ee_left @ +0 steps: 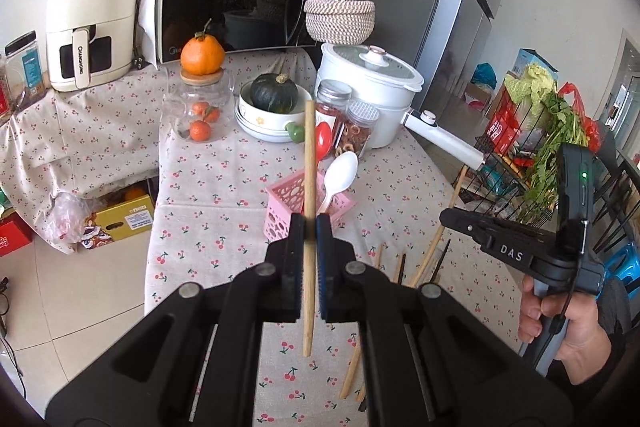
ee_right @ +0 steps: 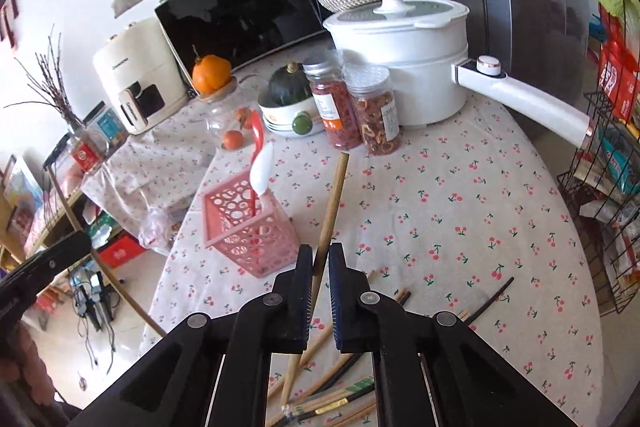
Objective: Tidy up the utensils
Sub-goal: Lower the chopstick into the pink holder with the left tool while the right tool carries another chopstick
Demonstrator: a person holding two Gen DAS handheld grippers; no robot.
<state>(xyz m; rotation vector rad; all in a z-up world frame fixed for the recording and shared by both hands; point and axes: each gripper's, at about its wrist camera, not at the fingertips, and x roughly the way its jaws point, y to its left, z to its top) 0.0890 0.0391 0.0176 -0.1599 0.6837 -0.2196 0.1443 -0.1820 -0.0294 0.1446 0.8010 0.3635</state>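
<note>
My left gripper (ee_left: 309, 223) is shut on a wooden chopstick (ee_left: 308, 163) held upright above the table, just in front of the pink utensil basket (ee_left: 286, 201). The basket holds a white spoon (ee_left: 340, 175) and a red spoon (ee_left: 323, 141). My right gripper (ee_right: 320, 253) is shut on another wooden chopstick (ee_right: 335, 195), to the right of the pink basket (ee_right: 248, 227). The basket's white spoon (ee_right: 262, 169) also shows there. Several loose chopsticks (ee_right: 340, 375) lie on the cloth below the right gripper and also show in the left wrist view (ee_left: 426, 259).
A white pot (ee_right: 404, 47) with a long handle, two spice jars (ee_right: 356, 107), a bowl with a green squash (ee_left: 276, 99), a glass jar with oranges (ee_left: 200, 107), a microwave (ee_left: 240, 3) and an air fryer (ee_left: 92, 23) stand behind. A wire rack (ee_right: 612, 211) stands right of the table.
</note>
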